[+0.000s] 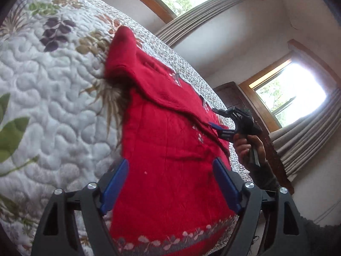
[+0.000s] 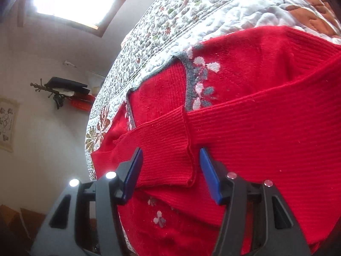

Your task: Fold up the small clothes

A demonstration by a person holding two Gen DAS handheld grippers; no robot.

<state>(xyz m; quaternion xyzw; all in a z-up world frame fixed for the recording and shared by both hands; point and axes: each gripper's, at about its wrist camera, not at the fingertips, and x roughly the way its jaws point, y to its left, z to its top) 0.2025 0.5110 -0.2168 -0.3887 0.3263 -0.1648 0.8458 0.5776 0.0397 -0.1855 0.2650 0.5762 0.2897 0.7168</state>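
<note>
A red knit sweater with a grey and white flower band at its hem lies flat on the quilted bedspread. One sleeve is folded across the body. My left gripper hovers open over the lower body of the sweater, its blue pads wide apart. My right gripper is open, and the sleeve's ribbed cuff lies between its fingers without being pinched. In the left wrist view the right gripper sits at the sweater's far edge, held by a hand.
The bed's edge drops off just past the sweater. Curtained windows and a dark wooden cabinet stand beyond it. A wall shelf with dark items hangs on the far wall.
</note>
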